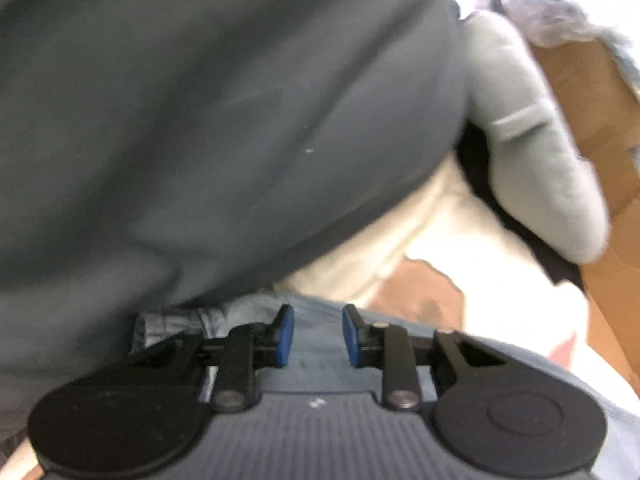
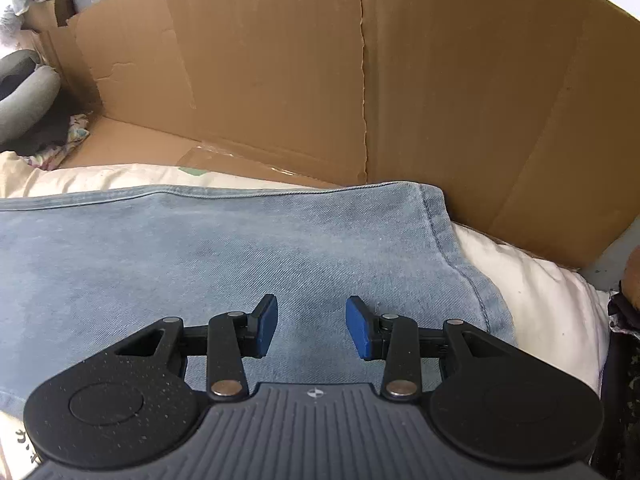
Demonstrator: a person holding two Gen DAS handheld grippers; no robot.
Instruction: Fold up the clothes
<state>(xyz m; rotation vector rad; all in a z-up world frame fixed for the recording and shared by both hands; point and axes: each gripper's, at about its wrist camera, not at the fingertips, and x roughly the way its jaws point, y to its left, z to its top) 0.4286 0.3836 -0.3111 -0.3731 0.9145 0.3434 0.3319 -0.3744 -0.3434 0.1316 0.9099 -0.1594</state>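
Note:
Light blue jeans (image 2: pixel 224 248) lie flat on a cream padded surface (image 2: pixel 532 288), one hem end at the right. My right gripper (image 2: pixel 312 326) is open and empty just above the denim. In the left wrist view my left gripper (image 1: pixel 318 336) is open and empty over a strip of the same denim (image 1: pixel 320 344). A large grey-green garment (image 1: pixel 200 120) fills most of that view, close to the camera, with a pale grey sleeve (image 1: pixel 532 132) at the right.
A brown cardboard box wall (image 2: pixel 360 80) stands right behind the jeans and shows in the left wrist view (image 1: pixel 592 92). A grey cushion-like item (image 2: pixel 24 92) and a patterned cloth (image 2: pixel 68 136) lie at far left. A dark object (image 2: pixel 624 360) sits at right edge.

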